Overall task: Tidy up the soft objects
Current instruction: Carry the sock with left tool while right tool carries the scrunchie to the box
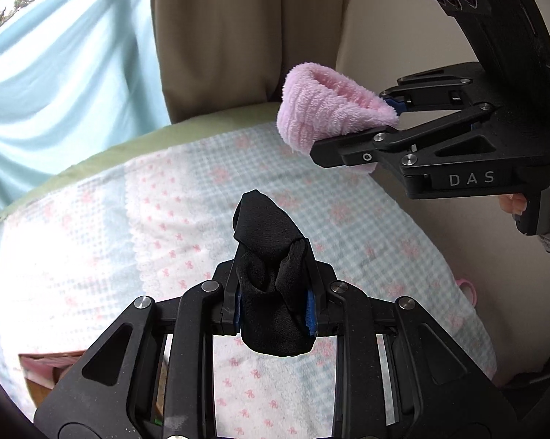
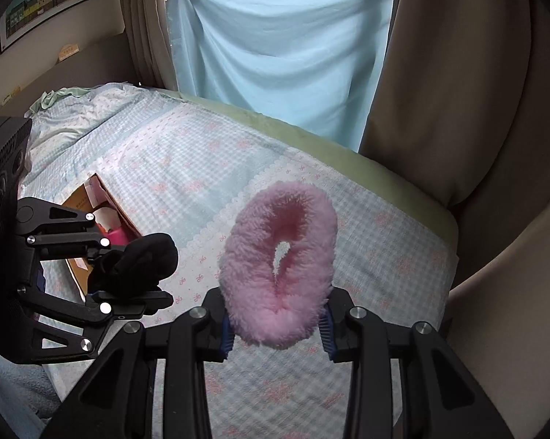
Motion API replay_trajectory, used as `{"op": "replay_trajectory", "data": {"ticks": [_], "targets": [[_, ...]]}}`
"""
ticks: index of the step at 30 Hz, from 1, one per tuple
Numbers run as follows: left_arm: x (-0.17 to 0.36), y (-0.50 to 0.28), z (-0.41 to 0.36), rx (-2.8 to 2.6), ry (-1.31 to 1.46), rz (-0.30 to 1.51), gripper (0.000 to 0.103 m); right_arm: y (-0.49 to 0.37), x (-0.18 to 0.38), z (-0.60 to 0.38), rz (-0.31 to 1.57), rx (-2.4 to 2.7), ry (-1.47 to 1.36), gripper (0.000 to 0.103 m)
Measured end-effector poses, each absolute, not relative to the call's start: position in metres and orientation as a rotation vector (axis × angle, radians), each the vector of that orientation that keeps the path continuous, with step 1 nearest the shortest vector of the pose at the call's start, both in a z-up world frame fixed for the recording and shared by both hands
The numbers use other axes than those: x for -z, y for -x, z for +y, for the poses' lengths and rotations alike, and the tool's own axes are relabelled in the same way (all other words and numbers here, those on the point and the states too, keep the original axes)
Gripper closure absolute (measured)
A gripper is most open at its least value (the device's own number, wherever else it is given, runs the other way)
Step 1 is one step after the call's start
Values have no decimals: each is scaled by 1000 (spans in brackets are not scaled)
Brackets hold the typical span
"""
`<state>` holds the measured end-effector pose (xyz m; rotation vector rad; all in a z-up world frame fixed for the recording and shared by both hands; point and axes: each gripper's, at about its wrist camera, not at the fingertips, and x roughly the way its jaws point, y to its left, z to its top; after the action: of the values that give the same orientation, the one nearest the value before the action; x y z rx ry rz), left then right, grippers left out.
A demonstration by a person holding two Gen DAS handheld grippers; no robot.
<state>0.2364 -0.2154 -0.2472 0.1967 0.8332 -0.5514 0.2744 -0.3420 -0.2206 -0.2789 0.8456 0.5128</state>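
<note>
Left hand-held gripper (image 1: 275,311): mine, nearest the left wrist camera, jaws clamped tight on the black sock (image 1: 271,285), blue pads pressing it from both sides.
Black sock: bunched into a lump between my left fingers, its tip poking up past them, held in the air above the bed (image 1: 92,256).
Right hand-held gripper (image 2: 277,323): also mine, jaws closed on the pink fluffy sock (image 2: 278,267), pinching its lower end.
Pink fluffy sock: standing up from my right fingers with its cuff gaping open, clear of the bed, off to the right of the black sock.
Bed: covered by a pale blue check cover with pink bows and a white lace strip, a green sheet showing along its far edge.
Cardboard box (image 2: 92,219): sitting on the bed at its left part, open, pink things inside; I cannot tell what they are.
Blue cloth (image 2: 275,55): hanging across the window beyond the bed.
Beige curtains (image 2: 458,91): hanging on each side of the blue cloth.
</note>
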Motion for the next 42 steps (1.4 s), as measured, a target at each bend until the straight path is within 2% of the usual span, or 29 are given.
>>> {"op": "replay_trajectory", "data": {"ticks": [5, 10, 18, 25, 30, 42], "targets": [[192, -211, -164, 532, -167, 791, 82, -238, 169, -301, 827, -446, 264, 69], [160, -194, -97, 506, -139, 790, 82, -202, 132, -237, 815, -413, 228, 69], [146, -177, 33, 474, -135, 819, 81, -162, 132, -119, 848, -383, 138, 69], [171, -175, 132, 460, -162, 897, 82, -158, 170, -38, 934, -327, 18, 69], [204, -183, 173, 453, -188, 974, 81, -162, 200, -2, 1008, -261, -72, 69], [304, -227, 193, 495, -229, 1154, 82, -215, 283, 32, 1206, -218, -52, 69]]}}
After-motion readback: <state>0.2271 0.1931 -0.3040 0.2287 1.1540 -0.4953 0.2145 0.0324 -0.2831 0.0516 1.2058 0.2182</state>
